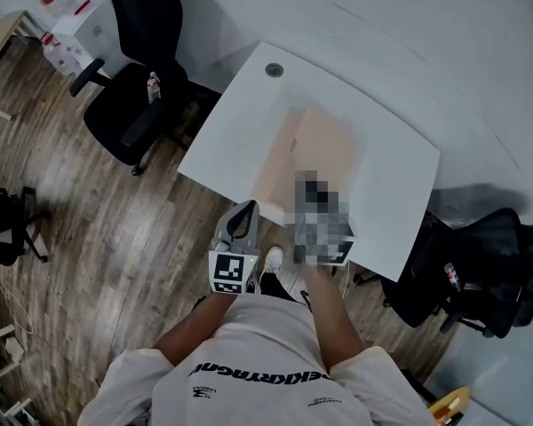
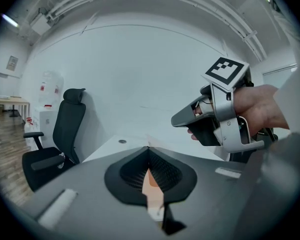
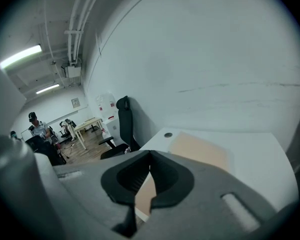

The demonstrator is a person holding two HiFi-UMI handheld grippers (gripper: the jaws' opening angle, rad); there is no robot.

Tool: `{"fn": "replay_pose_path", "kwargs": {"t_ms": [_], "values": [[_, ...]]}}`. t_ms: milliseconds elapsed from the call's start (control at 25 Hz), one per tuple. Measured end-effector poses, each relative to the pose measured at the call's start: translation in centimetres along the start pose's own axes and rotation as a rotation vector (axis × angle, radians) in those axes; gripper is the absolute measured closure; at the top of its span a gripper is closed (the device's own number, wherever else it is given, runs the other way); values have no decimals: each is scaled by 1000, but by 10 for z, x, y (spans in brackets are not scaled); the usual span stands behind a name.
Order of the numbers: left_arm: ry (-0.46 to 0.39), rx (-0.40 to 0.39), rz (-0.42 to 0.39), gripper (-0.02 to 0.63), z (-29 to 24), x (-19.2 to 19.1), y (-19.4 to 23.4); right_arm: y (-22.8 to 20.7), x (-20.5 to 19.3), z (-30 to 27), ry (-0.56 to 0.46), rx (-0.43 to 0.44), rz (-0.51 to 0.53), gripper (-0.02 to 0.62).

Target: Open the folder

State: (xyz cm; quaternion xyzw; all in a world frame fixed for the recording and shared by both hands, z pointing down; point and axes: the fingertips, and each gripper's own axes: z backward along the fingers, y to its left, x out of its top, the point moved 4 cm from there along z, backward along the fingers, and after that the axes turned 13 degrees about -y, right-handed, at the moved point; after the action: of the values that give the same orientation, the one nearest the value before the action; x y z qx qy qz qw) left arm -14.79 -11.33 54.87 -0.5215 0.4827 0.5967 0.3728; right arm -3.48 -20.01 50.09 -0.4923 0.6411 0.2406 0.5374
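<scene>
A pale peach folder (image 1: 306, 153) lies flat and closed on the white table (image 1: 226, 145). My left gripper (image 1: 246, 211) hovers at the table's near edge, short of the folder, jaws together and empty. In its own view the left gripper (image 2: 148, 148) points over the table, with the folder (image 2: 152, 181) showing below the tips. The right gripper (image 2: 179, 119) hangs beside it in a hand, shut and empty. In the head view a mosaic patch covers most of it, over the folder's near end. The right gripper (image 3: 150, 153) looks along the folder (image 3: 200, 151) from just above.
A cable grommet (image 1: 274, 70) sits at the table's far corner. A black office chair (image 1: 138, 87) with a bottle (image 1: 153, 85) on its seat stands to the left, another chair (image 1: 480, 264) to the right. Wood floor lies around, and a white wall stands behind the table.
</scene>
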Motion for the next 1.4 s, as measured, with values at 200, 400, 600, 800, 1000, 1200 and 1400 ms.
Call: {"fn": "replay_pose_path", "kwargs": {"t_ms": [200,400,600,800,1000,1200,1400], "values": [[5,33,15,618,-7,-10,10,-2,0,-28,70,-27,29,585],[13,46,30,618,-12,-19,12,-5,-7,-48,127,-46,31,562],[23,54,39,618,-14,-26,14,-10,-16,-68,174,-73,30,521],[53,58,45,618,-13,-32,15,-13,-26,-86,224,-103,44,482],[42,65,55,618,-8,-38,14,-17,-37,-100,277,-159,80,414],[48,77,55,618,-4,-44,14,-25,-44,-111,291,-236,136,351],[64,84,54,618,-2,-50,14,-30,-55,-122,327,-275,164,334]]}}
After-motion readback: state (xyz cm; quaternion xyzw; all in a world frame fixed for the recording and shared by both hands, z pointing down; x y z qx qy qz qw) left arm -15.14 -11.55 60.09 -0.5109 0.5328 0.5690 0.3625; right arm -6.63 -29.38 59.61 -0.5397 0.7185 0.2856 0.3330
